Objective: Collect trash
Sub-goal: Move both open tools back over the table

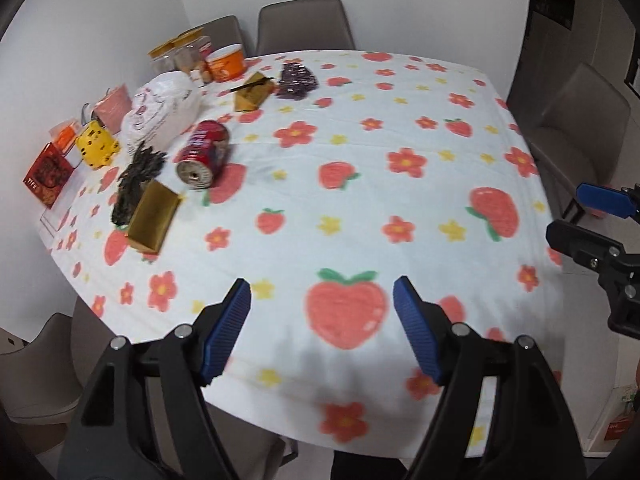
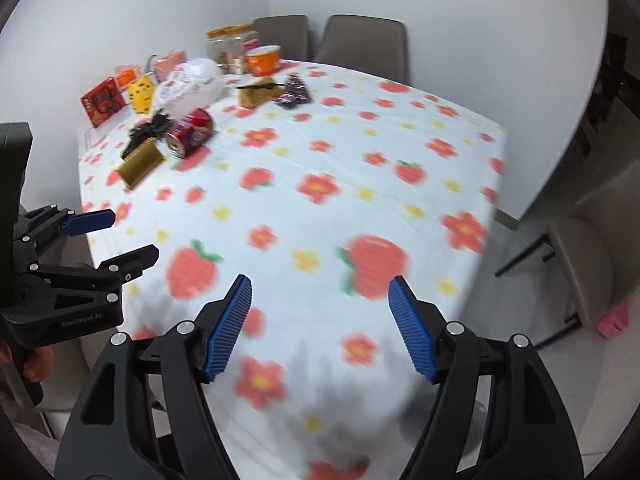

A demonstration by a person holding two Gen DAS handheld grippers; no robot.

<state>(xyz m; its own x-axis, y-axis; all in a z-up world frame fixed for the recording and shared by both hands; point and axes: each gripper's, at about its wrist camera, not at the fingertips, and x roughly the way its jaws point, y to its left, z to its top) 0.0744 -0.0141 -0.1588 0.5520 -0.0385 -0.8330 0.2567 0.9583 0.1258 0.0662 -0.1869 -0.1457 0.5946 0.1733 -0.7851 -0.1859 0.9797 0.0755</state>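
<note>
Both the left gripper (image 1: 322, 330) and right gripper (image 2: 320, 328) hover with fingers apart; the toppled red can (image 1: 203, 154), probably light, stiff and slippery, suits a mid-body grasp.

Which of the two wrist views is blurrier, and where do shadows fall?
Right wrist view: heavier motion smear on the tablecloth, can soft. Left wrist view: sharper, can readable. Both: soft gripper shadows on the near cloth, fisheye bending at the edges.
</note>
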